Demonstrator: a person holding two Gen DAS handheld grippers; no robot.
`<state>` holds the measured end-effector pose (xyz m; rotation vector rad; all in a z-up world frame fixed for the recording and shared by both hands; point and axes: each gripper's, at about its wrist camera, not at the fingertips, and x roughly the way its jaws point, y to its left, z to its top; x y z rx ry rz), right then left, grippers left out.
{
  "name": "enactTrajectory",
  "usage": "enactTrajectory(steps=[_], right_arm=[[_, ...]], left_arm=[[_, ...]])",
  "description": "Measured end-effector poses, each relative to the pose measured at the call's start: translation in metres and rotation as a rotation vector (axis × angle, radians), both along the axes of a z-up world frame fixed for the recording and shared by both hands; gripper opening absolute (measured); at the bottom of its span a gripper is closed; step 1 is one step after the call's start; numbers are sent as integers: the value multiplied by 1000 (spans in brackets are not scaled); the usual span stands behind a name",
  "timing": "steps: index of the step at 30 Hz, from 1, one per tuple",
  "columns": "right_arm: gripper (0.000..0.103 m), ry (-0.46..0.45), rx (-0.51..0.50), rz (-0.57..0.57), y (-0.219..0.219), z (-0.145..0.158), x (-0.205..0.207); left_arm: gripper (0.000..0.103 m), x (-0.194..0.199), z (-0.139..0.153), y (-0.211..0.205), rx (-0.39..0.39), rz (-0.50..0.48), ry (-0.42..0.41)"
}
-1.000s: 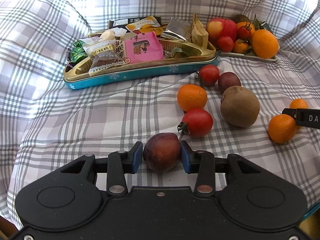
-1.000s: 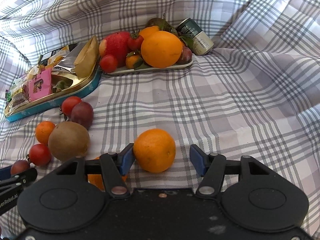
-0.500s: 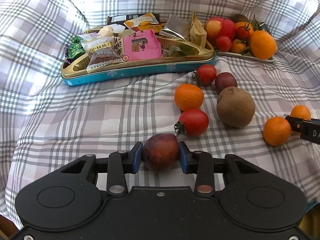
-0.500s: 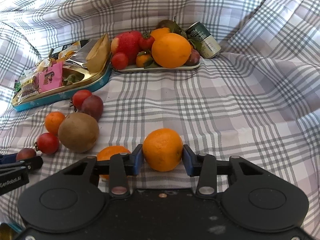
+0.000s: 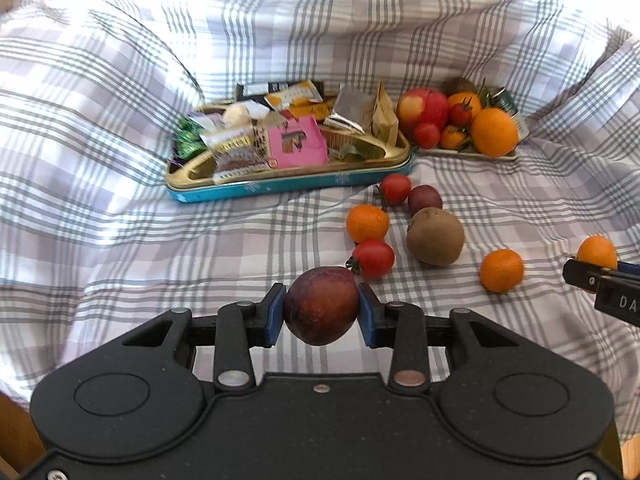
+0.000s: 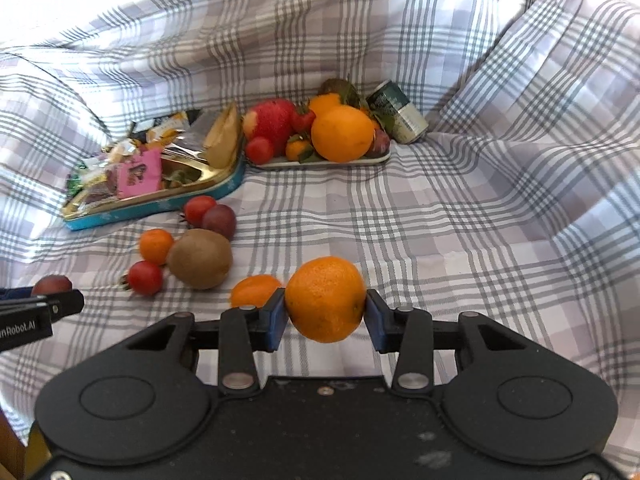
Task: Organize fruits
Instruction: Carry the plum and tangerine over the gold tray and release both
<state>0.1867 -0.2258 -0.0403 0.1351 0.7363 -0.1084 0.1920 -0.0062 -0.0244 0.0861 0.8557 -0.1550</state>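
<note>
My left gripper (image 5: 322, 312) is shut on a dark purple plum (image 5: 322, 305), held above the checked cloth. My right gripper (image 6: 326, 312) is shut on a small orange (image 6: 326, 299), also lifted off the cloth. Loose on the cloth lie a kiwi (image 5: 435, 236), two cherry tomatoes (image 5: 373, 258), another plum (image 5: 425, 199) and small oranges (image 5: 367, 223). At the back, a white fruit tray (image 6: 320, 165) carries an apple (image 6: 270, 121), a big orange (image 6: 342, 133) and smaller fruit.
A blue and gold tin (image 5: 288, 184) full of snack packets sits left of the fruit tray. A drink can (image 6: 396, 112) lies behind the tray. The checked cloth (image 6: 480, 220) rises in folds on all sides.
Both grippers closed on their fruit and lifted it off the cloth. The scene has dropped away and shrunk in both views as the hands rose.
</note>
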Motion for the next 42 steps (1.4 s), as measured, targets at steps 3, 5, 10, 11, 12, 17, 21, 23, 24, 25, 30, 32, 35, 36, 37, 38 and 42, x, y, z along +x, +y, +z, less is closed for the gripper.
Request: enactTrajectory(steps=[3,5,10,11,12,17,21,23,24,25,30,32,35,36,37,38,42], right_arm=[[43,-24,3,17,3,10,-21],[43,-40,6,28,6,16,-35],[43,-74,1,77,11,30,-77],[43,-80,-2,88,13,32,-85],[43,-86,-3,99,15,34,-93],[43,-111,8,164,26,41,-135],[43,-112,22,214,34,41,-163],[43,-108,28,239,37,40,-174],[43,-104,27,252,39,39,-179],[43,-104,22,264,42,39,-185],[43,-107,-12,333,57,35,-212],[43,-96,-15,365,61,33,-218],[43,-66,-20,415,69,28,-218],[43,-59,-23,426,72,26,-218],[43,-54,-26,433,72,26,-217],[43,-50,-28,439,74,24,-218],[43,-20,-25,463,77,18,-218]], left_arm=[[46,-16,12,3,1,-2,-16],[46,-29,18,5,4,-3,-24],[46,-63,26,9,-4,3,-24],[46,-69,27,10,-5,3,-21],[46,-75,27,10,-6,3,-20],[46,-106,27,11,-5,11,-5],[46,-125,25,13,-3,29,8],[46,-134,23,15,-3,44,16],[46,-138,23,16,-6,53,19],[46,-142,23,18,-11,60,21],[46,-157,20,25,-23,95,38],[46,-160,16,28,-21,112,56],[46,-155,9,34,-36,136,102],[46,-152,6,36,-45,143,118],[46,-150,3,39,-57,152,134],[46,-148,1,41,-65,159,146],[46,-141,-7,43,-59,171,172]])
